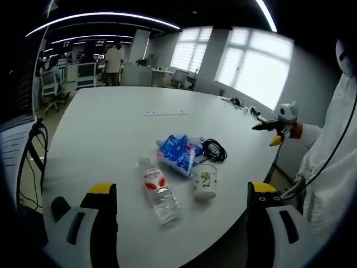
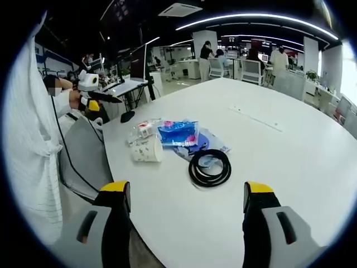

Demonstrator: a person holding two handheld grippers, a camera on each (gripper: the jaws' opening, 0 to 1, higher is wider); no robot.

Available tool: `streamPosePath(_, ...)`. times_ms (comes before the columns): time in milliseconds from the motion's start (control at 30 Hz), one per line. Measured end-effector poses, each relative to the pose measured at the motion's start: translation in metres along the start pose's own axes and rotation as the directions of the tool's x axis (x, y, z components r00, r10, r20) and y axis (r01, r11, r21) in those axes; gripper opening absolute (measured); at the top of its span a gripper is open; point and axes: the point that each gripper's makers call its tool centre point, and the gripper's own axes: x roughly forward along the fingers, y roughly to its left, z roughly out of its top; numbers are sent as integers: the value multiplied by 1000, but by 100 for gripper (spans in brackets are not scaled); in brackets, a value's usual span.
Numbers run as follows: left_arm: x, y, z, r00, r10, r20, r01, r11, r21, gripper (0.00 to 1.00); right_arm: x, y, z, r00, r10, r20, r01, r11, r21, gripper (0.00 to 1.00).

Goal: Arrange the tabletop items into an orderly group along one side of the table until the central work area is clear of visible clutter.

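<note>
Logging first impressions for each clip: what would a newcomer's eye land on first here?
A small huddle of clutter near the edge of the wide white table: a clear water bottle lying on its side, a paper cup, a blue packet and a coiled black cable. Both grippers hang open over the table edge, holding nothing: the left gripper faces the bottle and cup, the right gripper the cable.

Bright windows (image 1: 254, 67) are glowing at the upper right of the left gripper view. Office chairs (image 2: 254, 70) and desks (image 2: 125, 86) are standing along the top of the right gripper view, with people (image 2: 206, 53) standing among them.
</note>
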Motion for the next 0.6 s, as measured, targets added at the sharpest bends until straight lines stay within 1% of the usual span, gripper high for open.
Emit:
streamPosePath(267, 6, 1, 6, 1000, -6, 7, 6, 1000, 5, 100, 5, -3, 2, 1000, 4, -1, -4, 1000, -2, 82)
streamPosePath(600, 20, -1, 18, 999, -28, 16, 28, 999, 25, 100, 10, -8, 6, 1000, 2, 1, -2, 1000, -6, 82)
